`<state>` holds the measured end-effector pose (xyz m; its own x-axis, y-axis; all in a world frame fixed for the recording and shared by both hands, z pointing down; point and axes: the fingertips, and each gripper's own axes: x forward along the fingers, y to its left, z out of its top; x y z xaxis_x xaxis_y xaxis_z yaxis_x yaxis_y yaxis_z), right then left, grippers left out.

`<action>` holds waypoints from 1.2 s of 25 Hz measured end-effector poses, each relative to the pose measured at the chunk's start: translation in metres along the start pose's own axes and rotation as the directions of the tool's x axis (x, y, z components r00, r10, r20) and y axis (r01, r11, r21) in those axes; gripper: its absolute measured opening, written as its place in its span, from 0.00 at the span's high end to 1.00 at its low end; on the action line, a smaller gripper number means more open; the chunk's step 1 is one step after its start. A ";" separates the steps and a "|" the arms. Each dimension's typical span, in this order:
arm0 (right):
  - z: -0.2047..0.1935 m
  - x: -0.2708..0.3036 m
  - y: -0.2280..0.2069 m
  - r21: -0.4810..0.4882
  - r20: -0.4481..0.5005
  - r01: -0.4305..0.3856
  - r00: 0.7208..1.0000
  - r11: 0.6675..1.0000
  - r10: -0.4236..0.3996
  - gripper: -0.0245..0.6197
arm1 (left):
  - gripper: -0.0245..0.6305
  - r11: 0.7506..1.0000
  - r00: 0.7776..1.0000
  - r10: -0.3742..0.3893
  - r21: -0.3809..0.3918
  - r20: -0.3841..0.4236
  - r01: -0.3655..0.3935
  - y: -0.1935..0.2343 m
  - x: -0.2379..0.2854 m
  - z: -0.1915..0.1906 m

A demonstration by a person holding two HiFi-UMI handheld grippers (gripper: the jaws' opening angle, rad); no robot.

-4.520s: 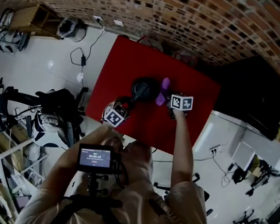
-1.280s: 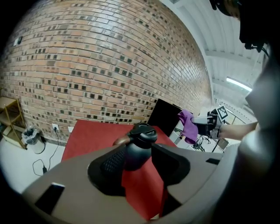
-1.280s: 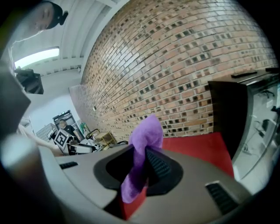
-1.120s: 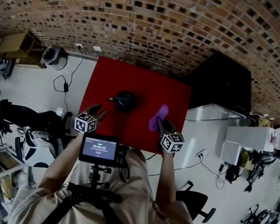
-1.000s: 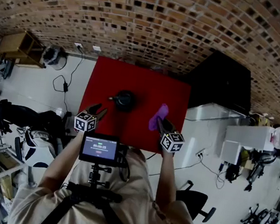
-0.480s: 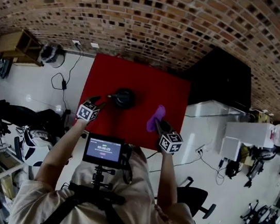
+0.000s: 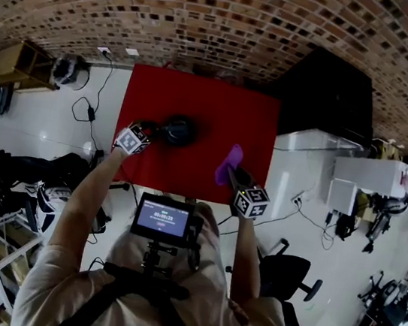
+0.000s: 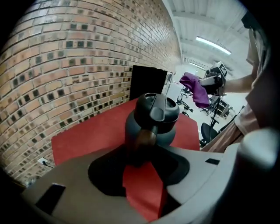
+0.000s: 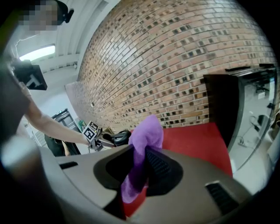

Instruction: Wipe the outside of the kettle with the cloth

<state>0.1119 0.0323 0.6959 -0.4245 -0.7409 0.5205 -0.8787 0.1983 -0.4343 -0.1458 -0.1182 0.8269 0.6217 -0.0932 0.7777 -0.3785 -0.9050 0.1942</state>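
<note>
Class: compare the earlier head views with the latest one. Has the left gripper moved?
Yes. The left gripper has gone from the near edge of the red table up to the kettle. Its jaws, just closing slightly, stand open at the handle.

Red worktop (image 7: 202,97): one standing thing on it, the kettle (image 7: 178,130), left of centre. The kettle's left flank is taken by the left tool (image 7: 150,131), jaws apart and just been closing, kettle handle at their mouth. Kettle's right flank, top and far side lie open. A broad bare red strip runs between the kettle and the right tool (image 7: 234,174), clamped on the cloth (image 7: 230,158) near the lower right edge. Brick wall (image 7: 211,15) closes the upper edge. Black cabinet (image 7: 328,93) blocks the upper right corner.
</note>
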 end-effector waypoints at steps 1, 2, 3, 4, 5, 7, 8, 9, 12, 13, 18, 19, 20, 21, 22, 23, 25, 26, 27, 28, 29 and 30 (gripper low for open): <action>-0.002 -0.001 -0.001 0.008 0.002 0.004 1.000 1.000 -0.004 0.82 | 0.70 1.000 1.000 -0.001 0.028 -0.025 0.002 -0.002 0.000 -0.003; -0.004 -0.002 -0.002 0.014 0.002 0.008 1.000 1.000 -0.008 0.82 | 0.72 0.999 0.998 -0.010 0.048 -0.058 0.013 -0.007 -0.001 -0.006; -0.006 -0.003 -0.003 0.019 0.003 0.010 1.000 1.000 -0.010 0.82 | 0.72 0.998 0.996 -0.030 0.052 -0.089 0.035 -0.014 -0.002 -0.008; -0.008 -0.004 -0.004 0.023 0.005 0.012 1.000 1.000 -0.012 0.82 | 0.73 0.997 0.992 -0.060 0.040 -0.110 0.064 -0.024 -0.002 -0.007; -0.010 -0.006 -0.004 0.027 0.008 0.015 1.000 1.000 -0.015 0.82 | 0.74 0.995 0.989 -0.091 0.016 -0.116 0.094 -0.034 -0.002 -0.004; -0.011 -0.010 -0.005 0.035 0.014 0.020 1.000 0.999 -0.021 0.82 | 0.76 0.988 0.988 -0.140 -0.074 -0.070 0.134 -0.044 -0.002 0.009; -0.011 -0.012 -0.006 0.039 0.016 0.023 1.000 0.999 -0.024 0.82 | 0.77 0.977 0.987 -0.159 -0.146 -0.015 0.155 -0.045 -0.003 0.017; -0.011 -0.014 -0.006 0.044 0.019 0.025 0.999 0.999 -0.026 0.82 | 0.77 0.956 0.983 -0.174 -0.230 0.054 0.182 -0.042 -0.005 0.026; -0.013 -0.015 -0.007 0.057 0.019 0.025 0.999 0.998 -0.026 0.82 | 0.77 0.883 0.961 -0.197 -0.390 0.194 0.260 -0.035 -0.011 0.045; -0.014 -0.015 -0.006 0.060 0.017 0.024 1.000 0.998 -0.025 0.82 | 0.77 0.876 0.957 -0.209 -0.396 0.200 0.275 -0.036 -0.012 0.046; -0.017 -0.008 0.000 0.067 0.015 0.003 1.000 0.998 -0.004 0.82 | 0.76 0.811 0.942 -0.236 -0.485 0.239 0.326 -0.029 -0.013 0.038; -0.017 -0.006 0.001 0.066 0.013 -0.001 1.000 0.998 0.000 0.82 | 0.76 0.765 0.935 -0.223 -0.545 0.275 0.343 -0.022 -0.015 0.035; -0.016 -0.004 0.003 0.064 0.010 -0.004 1.000 0.998 0.004 0.82 | 0.76 0.708 0.927 -0.200 -0.607 0.317 0.361 -0.013 -0.017 0.031; -0.016 -0.002 0.004 0.063 0.007 -0.007 1.000 0.998 0.007 0.82 | 0.77 0.643 0.917 -0.170 -0.665 0.359 0.380 -0.005 -0.019 0.025; -0.017 0.000 0.004 0.061 0.003 -0.010 1.000 0.998 0.010 0.82 | 0.77 0.573 0.907 -0.137 -0.715 0.398 0.401 0.002 -0.021 0.018; -0.018 0.002 0.004 0.059 -0.001 -0.012 1.000 0.998 0.012 0.82 | 0.77 0.507 0.896 -0.104 -0.752 0.431 0.421 0.008 -0.023 0.010; -0.018 0.007 0.005 0.054 -0.014 -0.015 1.000 0.998 0.016 0.82 | 0.77 0.419 0.878 -0.047 -0.789 0.476 0.450 0.014 -0.028 -0.006; -0.018 0.010 0.006 0.051 -0.022 -0.018 1.000 0.999 0.019 0.82 | 0.77 0.394 0.872 -0.024 -0.797 0.488 0.457 0.015 -0.030 -0.014; -0.017 0.012 0.007 0.047 -0.030 -0.022 0.999 0.999 0.023 0.82 | 0.77 0.363 0.867 -0.001 -0.808 0.497 0.464 0.014 -0.031 -0.023; -0.017 0.016 0.009 0.044 -0.039 -0.027 0.999 0.999 0.029 0.82 | 0.77 0.324 0.862 0.022 -0.819 0.506 0.473 0.013 -0.030 -0.032; -0.017 0.020 0.010 0.040 -0.048 -0.033 0.998 0.999 0.035 0.82 | 0.77 0.281 0.854 0.044 -0.827 0.518 0.487 0.012 -0.028 -0.041; -0.018 0.024 0.011 0.035 -0.058 -0.039 0.997 0.999 0.041 0.82 | 0.77 0.236 0.846 0.063 -0.832 0.529 0.503 0.011 -0.025 -0.049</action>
<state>0.0883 0.0278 0.7171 -0.4720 -0.6936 0.5442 -0.8533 0.2043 -0.4797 -0.1991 -0.1057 0.8395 0.8652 -0.3555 0.3538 -0.3472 0.0843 0.9340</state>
